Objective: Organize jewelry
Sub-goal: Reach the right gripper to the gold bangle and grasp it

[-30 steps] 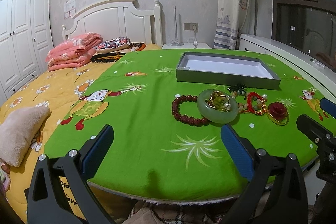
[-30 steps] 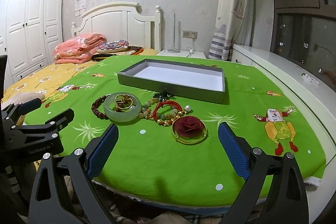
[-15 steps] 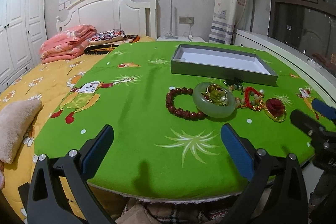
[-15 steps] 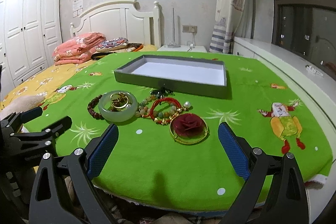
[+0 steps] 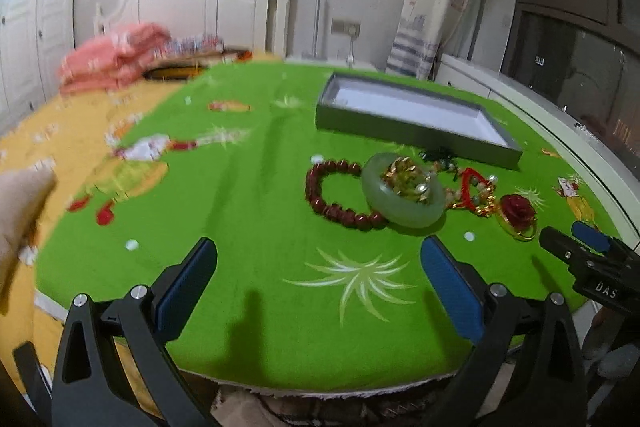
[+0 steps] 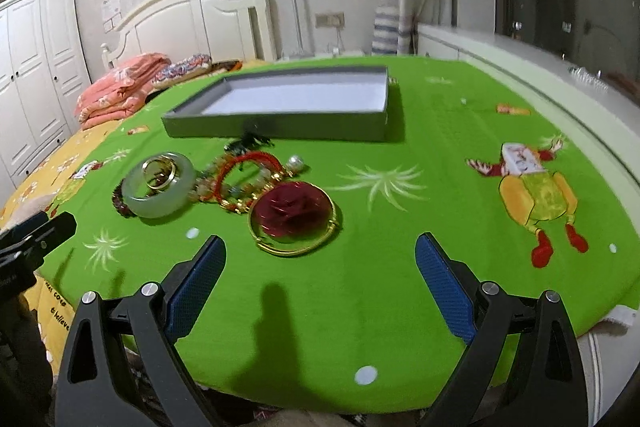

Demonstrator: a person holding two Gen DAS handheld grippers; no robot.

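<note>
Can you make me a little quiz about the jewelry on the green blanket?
1. True or false: the grey box already holds jewelry.
2. What lies inside the green bangle? A) gold rings B) the rose C) nothing
3. Which piece lies nearest the right gripper?

Key: 1. False, its inside looks bare. 2. A. 3. The red rose on its gold hoop.

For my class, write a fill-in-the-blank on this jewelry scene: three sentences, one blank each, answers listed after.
1. The grey tray holds ____ pieces of jewelry.
2. The gold ring lies inside the pale ____ bangle.
3. Both the left gripper and the right gripper are ____ and hold nothing.

Missing words: no; green; open
</note>
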